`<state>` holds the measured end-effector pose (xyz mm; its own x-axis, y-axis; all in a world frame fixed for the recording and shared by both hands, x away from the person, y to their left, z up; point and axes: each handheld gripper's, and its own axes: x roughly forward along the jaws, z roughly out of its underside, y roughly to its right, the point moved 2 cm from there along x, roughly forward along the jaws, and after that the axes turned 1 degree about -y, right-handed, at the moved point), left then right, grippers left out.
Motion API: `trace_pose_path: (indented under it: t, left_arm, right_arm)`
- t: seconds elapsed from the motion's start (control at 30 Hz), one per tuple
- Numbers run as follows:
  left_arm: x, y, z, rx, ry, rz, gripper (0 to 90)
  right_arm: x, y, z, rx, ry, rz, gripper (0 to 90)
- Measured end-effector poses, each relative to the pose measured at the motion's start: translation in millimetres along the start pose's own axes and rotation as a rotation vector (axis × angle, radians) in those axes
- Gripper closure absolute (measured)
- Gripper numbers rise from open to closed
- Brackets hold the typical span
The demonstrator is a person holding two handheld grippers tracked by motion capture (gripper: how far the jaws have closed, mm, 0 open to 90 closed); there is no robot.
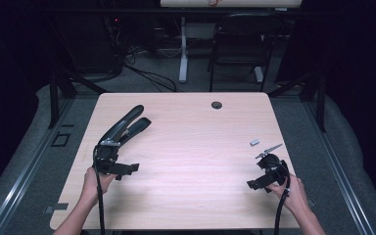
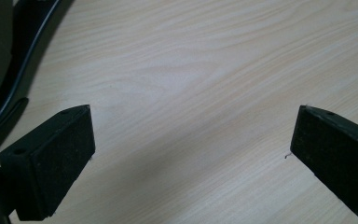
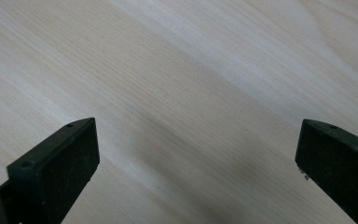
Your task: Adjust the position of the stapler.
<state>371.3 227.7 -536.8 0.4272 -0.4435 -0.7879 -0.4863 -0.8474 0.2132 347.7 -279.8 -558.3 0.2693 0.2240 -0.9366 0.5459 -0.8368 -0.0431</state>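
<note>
1. Worktop [image 1: 186, 147]: light wood.
2. Black stapler [image 1: 127, 125]: far-left, long axis diagonal, rear end just beyond left tool [image 1: 120, 169]; that hand is nearer.
3. Left tool: released, nothing held.
4. Right tool [image 1: 264, 181]: released, nothing held; small staple strip [image 1: 272, 148] and grey block [image 1: 254, 142] just beyond it.

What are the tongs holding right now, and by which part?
Nothing. The left tongs and the right tongs both stand wide open over the bare light wooden table, apart from the large black stapler.
</note>
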Motion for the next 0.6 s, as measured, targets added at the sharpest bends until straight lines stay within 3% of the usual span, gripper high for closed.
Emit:
trace_pose_path:
  t: [0.13,0.27,0.43,0.5,0.6]
  left_arm:
    - [-2.8,-4.3,-3.4,0.014,0.024,0.006,0.1]
    - [-6.2,-7.1,-5.7,0.024,0.05,0.0,0.1]
    - [-7.0,-12.5,-8.7,0.073,0.075,0.001,0.0]
    - [-10.5,-16.6,-11.6,0.07,0.111,-0.025,0.0]
    - [-12.1,-20.7,-12.4,0.061,0.129,-0.032,0.0]
  right_arm:
    - [3.3,0.1,0.4,-0.012,-0.011,-0.037,0.0]
    - [2.8,-0.2,0.6,-0.018,-0.016,-0.038,0.0]
    - [-3.1,-2.5,3.0,-0.031,-0.002,-0.027,0.0]
    - [-4.2,-5.7,0.7,-0.054,0.01,-0.031,0.0]
    - [-1.9,-7.2,-0.1,-0.079,-0.007,-0.03,0.0]
